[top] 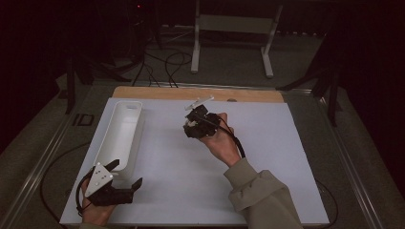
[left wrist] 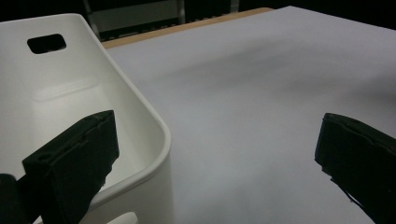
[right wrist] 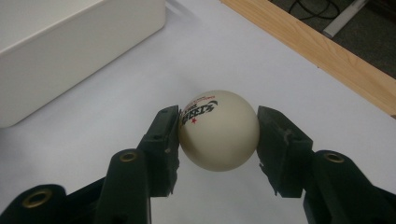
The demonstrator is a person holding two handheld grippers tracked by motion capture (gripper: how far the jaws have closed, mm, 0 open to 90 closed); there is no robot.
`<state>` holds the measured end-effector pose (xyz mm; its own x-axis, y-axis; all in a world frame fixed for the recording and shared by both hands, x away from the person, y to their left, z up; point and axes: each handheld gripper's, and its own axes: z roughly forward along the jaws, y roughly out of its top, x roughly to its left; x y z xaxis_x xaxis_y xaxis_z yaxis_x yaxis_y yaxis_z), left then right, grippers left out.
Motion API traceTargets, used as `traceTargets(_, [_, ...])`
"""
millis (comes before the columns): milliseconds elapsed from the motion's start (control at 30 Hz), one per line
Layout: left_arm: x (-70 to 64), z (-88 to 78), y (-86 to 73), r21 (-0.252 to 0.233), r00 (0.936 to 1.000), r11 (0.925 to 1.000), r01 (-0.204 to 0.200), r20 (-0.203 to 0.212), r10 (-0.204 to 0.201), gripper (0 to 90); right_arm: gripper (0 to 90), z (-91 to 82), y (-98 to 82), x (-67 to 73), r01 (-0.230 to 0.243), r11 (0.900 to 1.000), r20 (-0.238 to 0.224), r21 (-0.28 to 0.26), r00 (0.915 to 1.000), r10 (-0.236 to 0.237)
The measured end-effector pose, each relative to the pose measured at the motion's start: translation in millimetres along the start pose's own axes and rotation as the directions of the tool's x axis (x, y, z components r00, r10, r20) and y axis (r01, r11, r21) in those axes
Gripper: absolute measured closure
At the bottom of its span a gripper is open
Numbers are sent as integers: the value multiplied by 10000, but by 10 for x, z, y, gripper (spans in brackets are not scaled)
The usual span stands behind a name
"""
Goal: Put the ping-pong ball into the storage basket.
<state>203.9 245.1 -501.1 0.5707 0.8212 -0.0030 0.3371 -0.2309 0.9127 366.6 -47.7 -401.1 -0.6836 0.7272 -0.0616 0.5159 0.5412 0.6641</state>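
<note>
Over the white table (top: 267, 157), right gripper (right wrist: 218, 133) fingers clamp a ball (right wrist: 219, 130); left gripper (left wrist: 210, 154) fingers apart, bin (left wrist: 140, 116) cut off.

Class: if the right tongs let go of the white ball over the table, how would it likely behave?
The ball is smooth and round, so it would probably roll. It looks like a table-tennis ball, likely light. The right tongs touch only its sides, so it may slip.

The white bin (left wrist: 70, 93) is cut off at the left gripper view's left edge.
</note>
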Motion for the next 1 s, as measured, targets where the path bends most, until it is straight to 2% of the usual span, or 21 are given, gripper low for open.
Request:
traceTargets(567, [0, 1, 0, 3, 10000, 10000, -3, 14, 3, 2, 510, -6, 52, 99, 330, 9994, -139, -58, 9994, -331])
traceTargets(1000, [1, 0, 0, -3, 10000, 10000, -6, 20, 6, 2, 510, 7, 85, 179, 384, 9992, -309, -130, 9988, -387])
